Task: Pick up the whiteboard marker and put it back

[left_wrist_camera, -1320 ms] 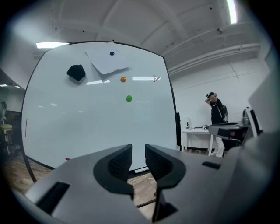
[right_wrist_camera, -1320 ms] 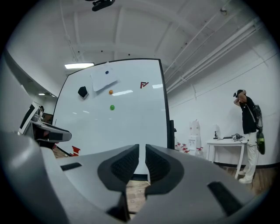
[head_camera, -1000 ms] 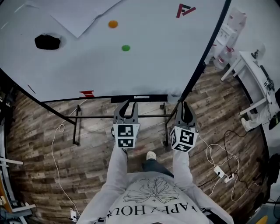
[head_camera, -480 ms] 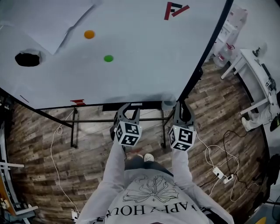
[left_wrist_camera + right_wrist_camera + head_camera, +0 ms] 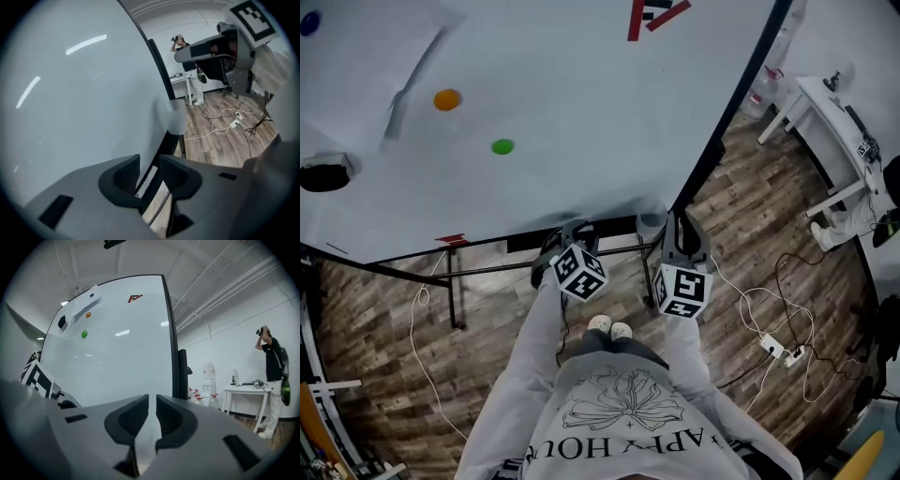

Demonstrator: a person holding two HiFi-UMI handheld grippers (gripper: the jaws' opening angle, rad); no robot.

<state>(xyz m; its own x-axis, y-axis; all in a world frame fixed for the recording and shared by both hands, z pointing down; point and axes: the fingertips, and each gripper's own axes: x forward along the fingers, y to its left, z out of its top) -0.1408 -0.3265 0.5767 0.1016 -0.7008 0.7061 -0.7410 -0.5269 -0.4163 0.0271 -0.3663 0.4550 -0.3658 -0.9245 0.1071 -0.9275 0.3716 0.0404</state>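
The whiteboard (image 5: 572,103) fills the top of the head view, its dark marker tray (image 5: 525,242) along the lower edge. A small red object (image 5: 452,240), possibly a marker, lies at the tray's left part. My left gripper (image 5: 565,232) hangs just below the tray, tilted down and open, with nothing held. In the left gripper view (image 5: 149,165) a thin white strip (image 5: 147,180) lies on the tray beyond the jaws; whether it is a marker or a label I cannot tell. My right gripper (image 5: 678,230) (image 5: 152,401) points level at the board's right edge, shut and holding nothing.
Orange (image 5: 447,99) and green (image 5: 502,146) magnets and a black eraser (image 5: 323,176) are stuck to the board. The stand's black frame (image 5: 455,291) sits underneath. Cables and a power strip (image 5: 778,351) lie on the wood floor. A white table (image 5: 825,117) stands at the right, and a person (image 5: 274,362) stands beyond it.
The left gripper has rolled and dropped away from the tray, tilting downward. The right gripper has drifted a little. The board has slid leftward in the head view.
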